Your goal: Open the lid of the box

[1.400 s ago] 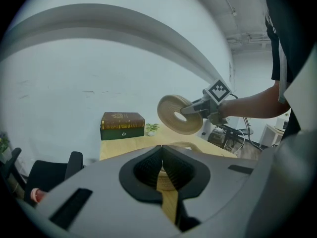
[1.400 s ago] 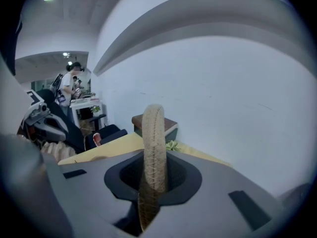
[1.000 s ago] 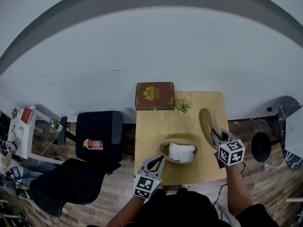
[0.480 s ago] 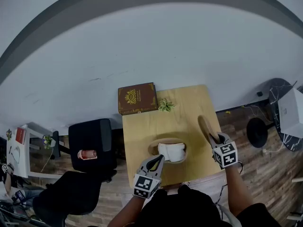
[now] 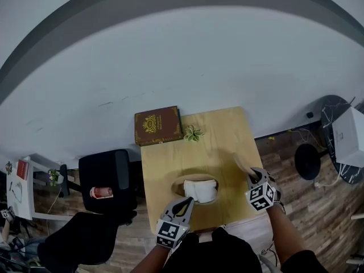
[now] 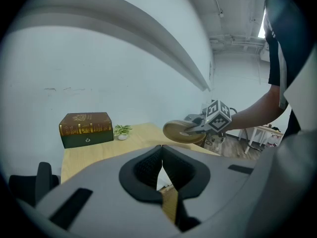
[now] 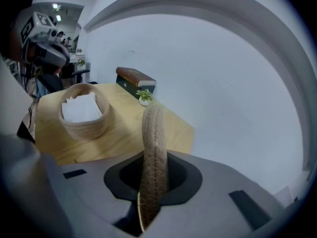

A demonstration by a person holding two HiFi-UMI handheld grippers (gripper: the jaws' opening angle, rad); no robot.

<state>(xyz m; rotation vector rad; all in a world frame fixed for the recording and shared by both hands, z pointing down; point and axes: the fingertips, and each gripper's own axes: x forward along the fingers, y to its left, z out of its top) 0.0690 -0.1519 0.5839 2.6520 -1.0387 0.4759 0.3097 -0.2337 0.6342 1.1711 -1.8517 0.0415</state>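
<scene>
A round woven basket box [image 5: 181, 182] stands lidless on the wooden table [image 5: 210, 141], with white folded material [image 5: 200, 190] inside. My right gripper [image 5: 250, 178] is shut on its woven lid [image 5: 242, 164] and holds it on edge above the table's right side, clear of the basket. From the right gripper view, the lid [image 7: 152, 148] rises upright out of the jaws, and the basket [image 7: 83, 118] sits to the left. My left gripper [image 5: 185, 205] hovers at the basket's near side, shut and empty. The left gripper view shows the lid [image 6: 181, 132] too.
A brown book-shaped case [image 5: 157, 125] and a small potted plant [image 5: 192, 133] stand at the table's far edge. Black chairs [image 5: 105, 178] stand left of the table, one bearing a red item [image 5: 101, 193]. A black round stand [image 5: 307, 161] and a white box [image 5: 348, 141] are on the right.
The head view has shifted, so the table sits further left in the frame. The right gripper still holds the lid, now a little nearer and lower. The left gripper has barely moved.
</scene>
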